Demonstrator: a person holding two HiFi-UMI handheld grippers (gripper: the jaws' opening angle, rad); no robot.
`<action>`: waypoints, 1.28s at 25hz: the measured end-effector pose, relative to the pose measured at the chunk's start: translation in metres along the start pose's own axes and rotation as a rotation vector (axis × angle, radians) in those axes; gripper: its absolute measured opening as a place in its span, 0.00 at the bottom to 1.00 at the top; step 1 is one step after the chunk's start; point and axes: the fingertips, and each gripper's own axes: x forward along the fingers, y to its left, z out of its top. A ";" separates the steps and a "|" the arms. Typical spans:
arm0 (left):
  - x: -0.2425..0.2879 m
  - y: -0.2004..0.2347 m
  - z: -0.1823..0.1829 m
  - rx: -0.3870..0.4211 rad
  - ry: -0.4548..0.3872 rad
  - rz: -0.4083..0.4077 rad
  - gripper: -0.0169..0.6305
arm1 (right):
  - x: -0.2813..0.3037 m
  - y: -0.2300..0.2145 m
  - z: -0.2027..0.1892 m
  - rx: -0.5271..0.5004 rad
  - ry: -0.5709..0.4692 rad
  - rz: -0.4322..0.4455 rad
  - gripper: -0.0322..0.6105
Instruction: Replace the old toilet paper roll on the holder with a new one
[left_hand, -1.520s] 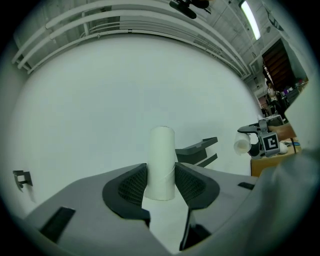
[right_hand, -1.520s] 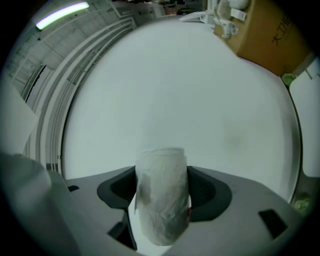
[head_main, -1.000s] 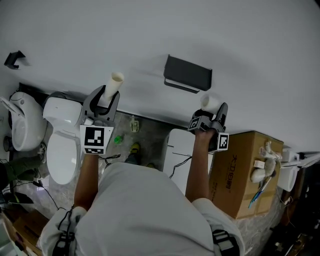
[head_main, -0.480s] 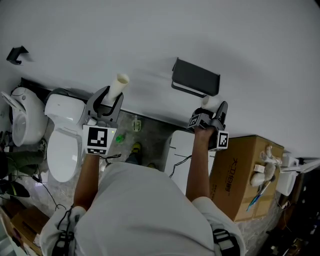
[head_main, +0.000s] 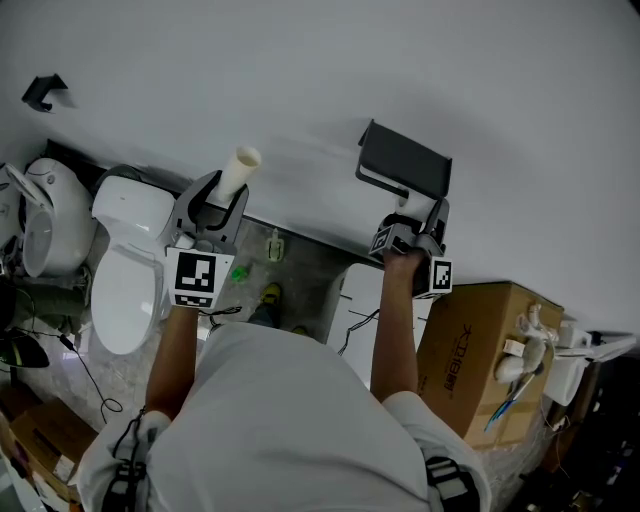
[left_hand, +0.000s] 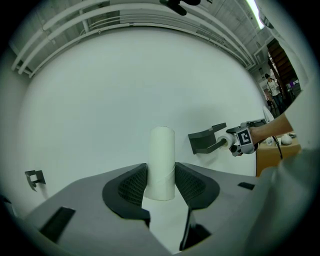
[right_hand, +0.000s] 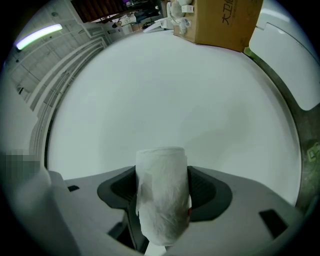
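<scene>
My left gripper (head_main: 222, 195) is shut on an empty cream cardboard tube (head_main: 238, 172), which sticks out past the jaws toward the white wall. The left gripper view shows the tube (left_hand: 162, 160) upright between the pads. My right gripper (head_main: 420, 220) is shut on a full white toilet paper roll (head_main: 421, 207), right under the dark holder (head_main: 405, 163) on the wall. In the right gripper view the roll (right_hand: 162, 190) fills the gap between the jaws. From the left gripper view, the holder (left_hand: 206, 141) has the roll (left_hand: 230, 139) at its bar end.
A white toilet (head_main: 130, 270) stands low at the left, with another white fixture (head_main: 45, 230) beside it. A brown cardboard box (head_main: 480, 345) sits at the right, next to a white bin (head_main: 358, 300). A small black hook (head_main: 42, 92) is on the wall. Small bottles (head_main: 272, 247) stand on the floor.
My right gripper has carried the roll closer to the holder, from a gap below it to right under it. The left gripper still holds the tube and has barely shifted.
</scene>
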 end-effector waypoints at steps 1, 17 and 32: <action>-0.002 0.000 0.000 -0.003 0.003 0.007 0.33 | 0.000 0.000 -0.004 0.003 0.009 -0.002 0.51; -0.027 0.019 -0.015 -0.010 0.034 0.084 0.33 | -0.001 -0.005 -0.079 0.001 0.140 -0.031 0.51; -0.029 0.009 -0.017 -0.033 0.036 0.085 0.33 | -0.009 -0.014 -0.111 -0.057 0.314 -0.056 0.51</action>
